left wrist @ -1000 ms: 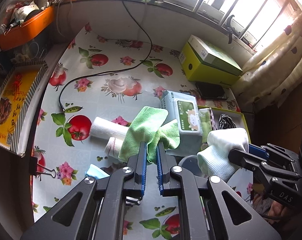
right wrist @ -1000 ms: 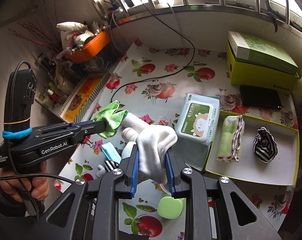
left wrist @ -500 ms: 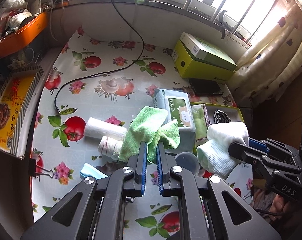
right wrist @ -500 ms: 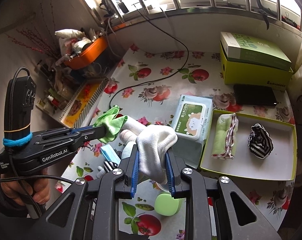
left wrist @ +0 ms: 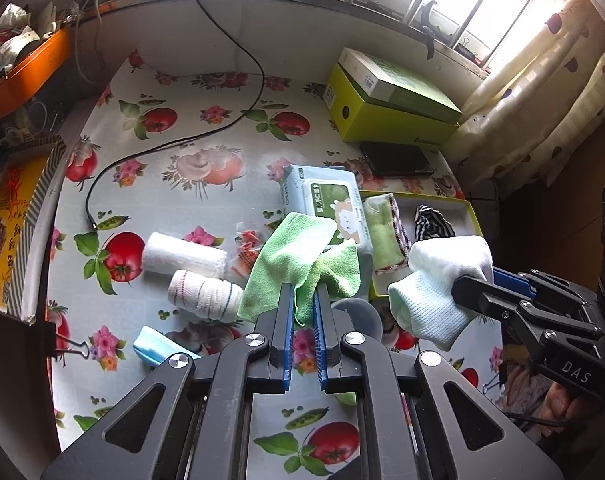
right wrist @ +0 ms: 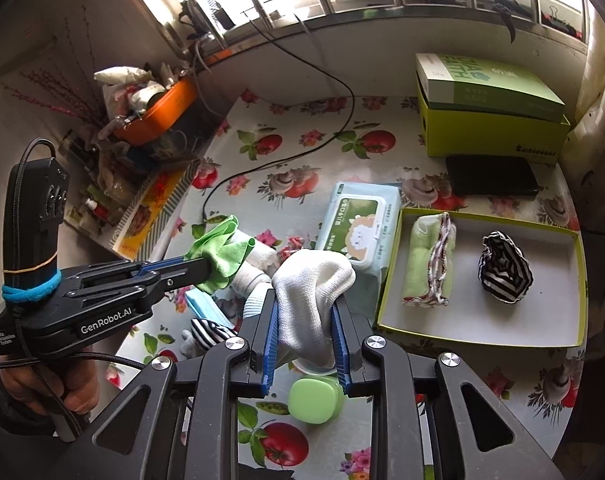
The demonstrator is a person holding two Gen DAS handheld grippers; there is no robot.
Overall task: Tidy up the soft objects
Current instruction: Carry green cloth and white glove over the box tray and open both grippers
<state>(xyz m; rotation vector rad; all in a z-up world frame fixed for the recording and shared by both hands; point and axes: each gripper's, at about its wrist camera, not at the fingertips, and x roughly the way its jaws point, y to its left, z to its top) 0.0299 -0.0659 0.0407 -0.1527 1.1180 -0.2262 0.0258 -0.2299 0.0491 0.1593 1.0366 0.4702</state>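
Note:
My left gripper [left wrist: 303, 294] is shut on a green cloth [left wrist: 298, 258], held above the table; the same cloth [right wrist: 218, 254] shows at its tip in the right wrist view. My right gripper [right wrist: 306, 300] is shut on a white sock [right wrist: 312, 292], which also hangs at the right [left wrist: 438, 284] of the left wrist view. An open yellow-green tray [right wrist: 578, 280] lies to the right and holds a rolled green towel [right wrist: 426, 266] and a striped sock bundle [right wrist: 502, 268]. Two white rolled cloths [left wrist: 184, 254] [left wrist: 202, 294] lie on the table left of the green cloth.
A wet-wipes pack [right wrist: 358, 224] sits beside the tray. A yellow-green box [right wrist: 490, 120] and a black phone [right wrist: 492, 176] stand behind it. A blue mask [left wrist: 160, 350], a small green case [right wrist: 314, 400], a striped sock [right wrist: 208, 330] and a black cable [left wrist: 174, 144] lie on the fruit-print tablecloth.
Both grippers have drawn back from the table together, still holding their cloths; the table items look smaller and lower in both views.

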